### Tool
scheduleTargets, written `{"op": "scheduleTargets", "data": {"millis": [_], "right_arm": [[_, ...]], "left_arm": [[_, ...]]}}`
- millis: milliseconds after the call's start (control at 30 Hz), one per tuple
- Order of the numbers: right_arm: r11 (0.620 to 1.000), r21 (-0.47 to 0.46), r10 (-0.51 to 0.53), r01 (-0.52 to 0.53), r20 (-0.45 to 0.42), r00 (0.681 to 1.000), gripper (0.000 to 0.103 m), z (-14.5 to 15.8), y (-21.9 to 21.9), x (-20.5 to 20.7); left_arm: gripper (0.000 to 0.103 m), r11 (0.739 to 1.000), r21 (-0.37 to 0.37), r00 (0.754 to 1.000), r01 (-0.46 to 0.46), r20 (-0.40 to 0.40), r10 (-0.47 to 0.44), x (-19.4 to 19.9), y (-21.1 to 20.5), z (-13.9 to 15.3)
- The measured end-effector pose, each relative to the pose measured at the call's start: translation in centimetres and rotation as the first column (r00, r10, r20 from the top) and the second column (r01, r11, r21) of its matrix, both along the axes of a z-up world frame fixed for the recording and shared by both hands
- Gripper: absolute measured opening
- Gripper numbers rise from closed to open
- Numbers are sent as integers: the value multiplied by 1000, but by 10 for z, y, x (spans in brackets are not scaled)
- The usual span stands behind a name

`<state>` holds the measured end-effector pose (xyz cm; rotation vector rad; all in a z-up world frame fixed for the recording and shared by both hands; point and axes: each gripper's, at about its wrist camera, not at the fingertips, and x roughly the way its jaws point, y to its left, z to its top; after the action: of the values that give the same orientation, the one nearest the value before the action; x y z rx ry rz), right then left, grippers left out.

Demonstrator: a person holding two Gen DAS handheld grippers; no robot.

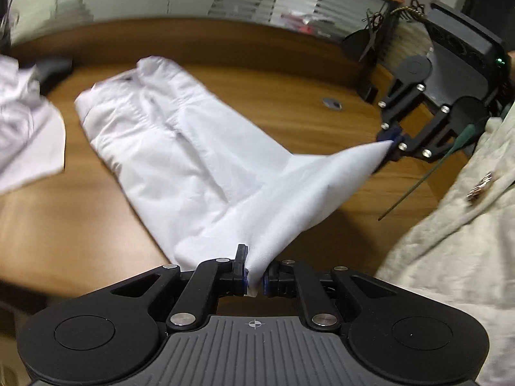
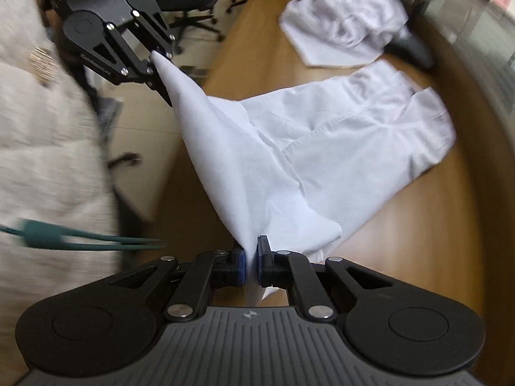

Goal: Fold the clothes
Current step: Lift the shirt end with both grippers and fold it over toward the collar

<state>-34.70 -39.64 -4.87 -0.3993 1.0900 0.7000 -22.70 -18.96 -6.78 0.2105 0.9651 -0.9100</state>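
White cotton fills both views: a folded white shirt [image 1: 167,135] lies on a curved wooden bench [image 1: 80,212], its collar end toward the far edge and its hem end lifted toward the near edge where the person stands.

The left gripper [image 1: 256,276] is clamped on one hem corner, its blue-padded fingers [image 1: 245,281] pressed together with cloth pinched between them. The right gripper [image 2: 251,265] is likewise clamped on the other hem corner, cloth bunched between its fingers [image 2: 240,265]. In each wrist view the opposite gripper shows higher up, pulling the hem edge into a taut peak, while the collar half of the shirt rests flat on the bench.

A second, crumpled white garment [image 2: 344,22] sits near the far corner of the bench, just beside the shirt's collar end, with a dark object partly under it.

Risks, as a judgement: each grip takes only a small pinch of thin fabric, so a quick pull could slip a corner free. Uneven lifting could skew the fold, and carrying the hem too far could drag the shirt into the crumpled garment. A green cord [image 2: 80,241] dangles from the person's pale jacket [image 2: 38,135] and could snag.
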Motion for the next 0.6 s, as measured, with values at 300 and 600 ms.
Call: {"op": "scheduleTargets", "data": {"millis": [300, 600], "right_arm": [[975, 113, -182, 192, -86, 979, 9, 13, -20, 29], [872, 175, -450, 456, -77, 890, 16, -16, -55, 94]], "left_arm": [[13, 992, -56, 991, -109, -82, 104, 52, 3, 5], [19, 976, -8, 974, -217, -62, 216, 124, -13, -26]]}}
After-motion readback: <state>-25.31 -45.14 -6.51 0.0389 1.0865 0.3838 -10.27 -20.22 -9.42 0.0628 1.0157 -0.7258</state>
